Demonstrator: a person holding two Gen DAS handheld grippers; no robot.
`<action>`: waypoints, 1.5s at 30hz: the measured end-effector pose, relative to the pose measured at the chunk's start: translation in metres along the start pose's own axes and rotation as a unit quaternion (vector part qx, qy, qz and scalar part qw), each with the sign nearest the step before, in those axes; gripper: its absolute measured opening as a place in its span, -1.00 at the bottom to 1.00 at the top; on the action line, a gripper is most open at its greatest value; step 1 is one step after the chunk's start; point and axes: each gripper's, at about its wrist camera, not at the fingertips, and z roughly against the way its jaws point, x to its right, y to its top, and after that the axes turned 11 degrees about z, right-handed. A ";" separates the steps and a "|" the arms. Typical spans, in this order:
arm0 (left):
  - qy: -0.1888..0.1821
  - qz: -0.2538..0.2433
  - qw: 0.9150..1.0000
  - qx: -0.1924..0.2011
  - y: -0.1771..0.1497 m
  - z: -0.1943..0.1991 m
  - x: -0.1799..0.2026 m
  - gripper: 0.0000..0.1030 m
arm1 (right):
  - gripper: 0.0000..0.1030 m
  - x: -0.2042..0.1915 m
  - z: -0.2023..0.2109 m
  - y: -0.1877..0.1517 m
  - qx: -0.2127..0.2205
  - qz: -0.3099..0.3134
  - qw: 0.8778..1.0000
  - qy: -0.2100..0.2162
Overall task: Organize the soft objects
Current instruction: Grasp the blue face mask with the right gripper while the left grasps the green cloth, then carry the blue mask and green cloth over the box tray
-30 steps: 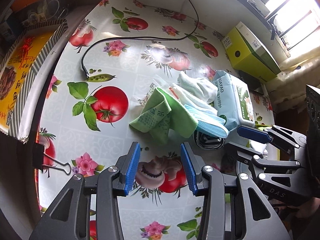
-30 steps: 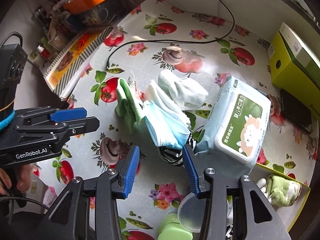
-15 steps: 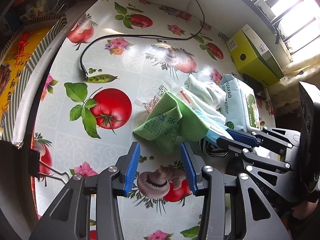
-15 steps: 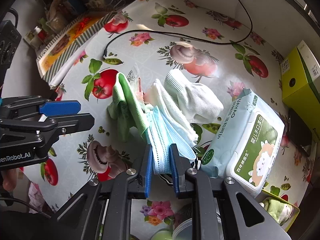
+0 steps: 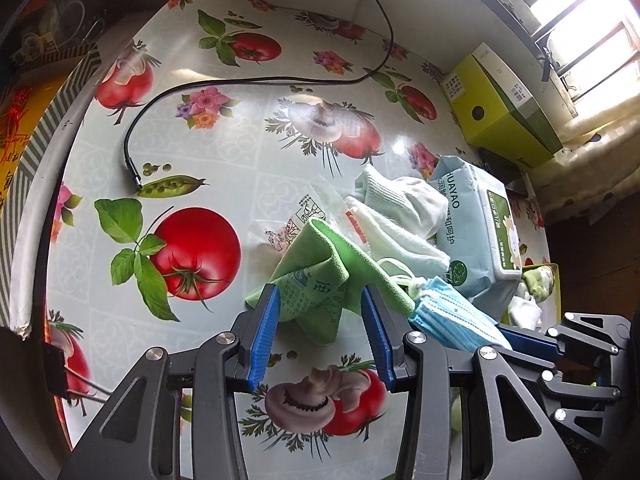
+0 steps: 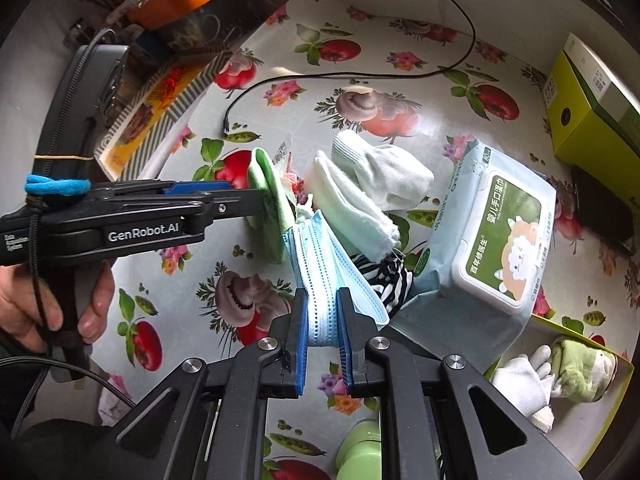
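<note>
Face mask [image 6: 320, 280], light, thin and limp, sits pinched at its near edge between the pads of the right gripper [image 6: 323, 330]; it will sag when lifted. Left gripper [image 5: 320, 336] stands wide, its fingers astride the soft green cloth [image 5: 316, 280], best taken at a fold.

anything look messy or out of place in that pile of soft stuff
Yes. The green cloth, white towel, white sock and striped fabric lie heaped and crumpled against the wet wipes pack, and a loose black cable trails across the table.
</note>
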 end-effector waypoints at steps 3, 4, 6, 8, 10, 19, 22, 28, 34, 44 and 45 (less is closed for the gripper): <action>0.008 -0.010 1.000 -0.004 0.002 -0.012 0.005 -0.13 | -0.75 0.003 0.007 -0.003 0.003 -0.006 1.000 -0.003; 0.012 -0.013 1.000 -0.005 0.003 -0.015 0.007 -0.13 | -0.75 0.004 0.009 -0.004 0.004 -0.008 1.000 -0.005; 0.019 -0.016 1.000 -0.008 0.004 -0.022 0.008 -0.13 | -0.75 0.005 0.012 -0.006 0.006 -0.012 1.000 -0.007; 0.031 -0.013 0.999 -0.016 0.004 -0.029 0.007 -0.13 | -0.75 0.007 0.013 -0.008 0.007 -0.015 1.000 -0.008; 0.033 -0.008 0.999 -0.029 0.003 -0.035 0.005 -0.13 | -0.75 0.007 0.015 -0.008 0.008 -0.018 1.000 -0.008; 0.028 -0.008 0.999 -0.021 -0.009 -0.025 -0.001 -0.83 | -0.75 0.009 0.019 -0.009 0.016 -0.026 1.000 -0.003; 0.022 -0.007 1.000 -0.015 -0.015 -0.015 0.000 -0.88 | -0.75 0.010 0.021 -0.011 0.019 -0.030 0.999 -0.002; 0.006 -0.011 1.000 -0.003 -0.025 0.009 0.008 -0.90 | -0.75 0.013 0.033 -0.016 0.031 -0.040 0.999 0.000; -0.005 -0.023 1.000 0.016 -0.030 0.033 0.024 -0.90 | -0.75 0.017 0.046 -0.025 0.048 -0.055 0.997 -0.003; -0.013 -0.048 0.998 0.032 -0.040 0.061 0.049 -0.91 | -0.75 0.020 0.068 -0.041 0.070 -0.070 0.995 -0.006; -0.012 -0.050 0.998 0.033 -0.041 0.061 0.051 -0.91 | -0.75 0.020 0.070 -0.043 0.073 -0.072 0.995 -0.006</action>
